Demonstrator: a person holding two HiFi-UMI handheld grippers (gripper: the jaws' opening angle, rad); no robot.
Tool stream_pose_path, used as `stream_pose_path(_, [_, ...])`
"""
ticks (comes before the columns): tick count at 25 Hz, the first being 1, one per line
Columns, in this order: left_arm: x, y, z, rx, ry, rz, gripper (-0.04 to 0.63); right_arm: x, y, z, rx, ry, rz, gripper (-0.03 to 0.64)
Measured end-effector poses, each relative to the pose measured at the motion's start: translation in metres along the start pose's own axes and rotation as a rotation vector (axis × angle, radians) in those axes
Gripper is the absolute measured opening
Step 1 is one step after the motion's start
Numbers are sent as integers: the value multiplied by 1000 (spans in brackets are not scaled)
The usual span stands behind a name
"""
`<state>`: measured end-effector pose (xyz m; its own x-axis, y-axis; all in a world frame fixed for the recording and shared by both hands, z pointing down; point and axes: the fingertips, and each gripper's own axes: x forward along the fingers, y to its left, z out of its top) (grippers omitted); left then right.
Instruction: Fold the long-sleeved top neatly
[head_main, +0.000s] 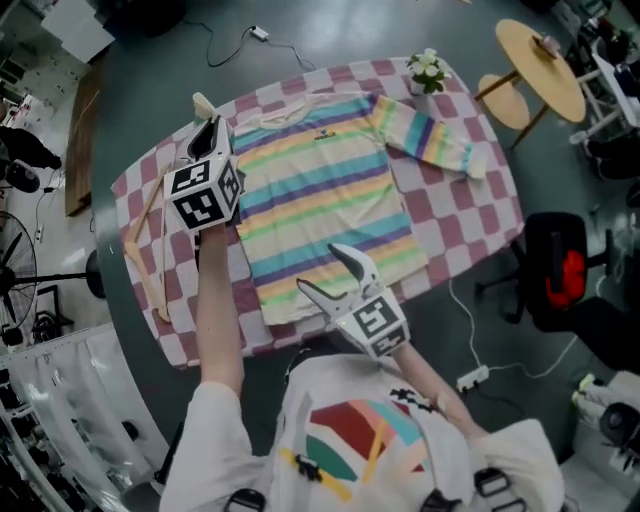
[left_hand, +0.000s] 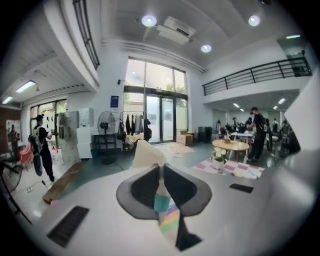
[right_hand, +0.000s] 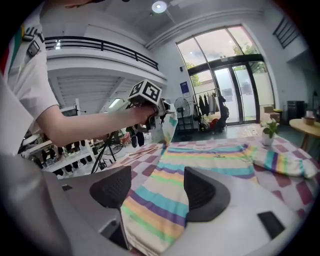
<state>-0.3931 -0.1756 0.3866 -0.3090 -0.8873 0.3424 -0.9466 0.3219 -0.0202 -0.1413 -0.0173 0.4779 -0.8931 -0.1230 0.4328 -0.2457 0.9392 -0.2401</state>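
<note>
the left claw (left_hand: 161, 180) is clenched on the cuff of one sleeve (left_hand: 150, 152), held up off the counter (head_main: 470, 215), and the right claw (right_hand: 157, 187) stands released, jaws apart over the hem. the one striped top (head_main: 320, 190) lies flat, its long axis running from the hem by the person to the collar at the far side. its second sleeve (head_main: 430, 135) is spread out rightward near one flower pot (head_main: 427, 70), and one wooden hanger (head_main: 148, 255) lies at the left.

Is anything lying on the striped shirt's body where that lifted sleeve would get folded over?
Nothing visible. The pastel-striped long-sleeved top has nothing lying on it; the small pot of white flowers and wooden hanger sit beside it on the checked cloth.
</note>
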Motion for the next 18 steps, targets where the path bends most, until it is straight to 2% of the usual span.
stream_pose_path(4, [60, -83, -12, 174, 111, -74, 32, -35, -42, -22, 64, 15, -73, 328])
stream_pose_path(10, [143, -190, -90, 355, 313, -159, 32, -75, -100, -50, 141, 16, -148, 328])
stream_pose_path(15, [181, -233, -165, 504, 475, -167, 32, -104, -139, -63, 178, 9, -211, 328])
stream_pose_path(18, [189, -242, -187, 552, 505, -150, 32, -120, -152, -73, 200, 27, -227, 328])
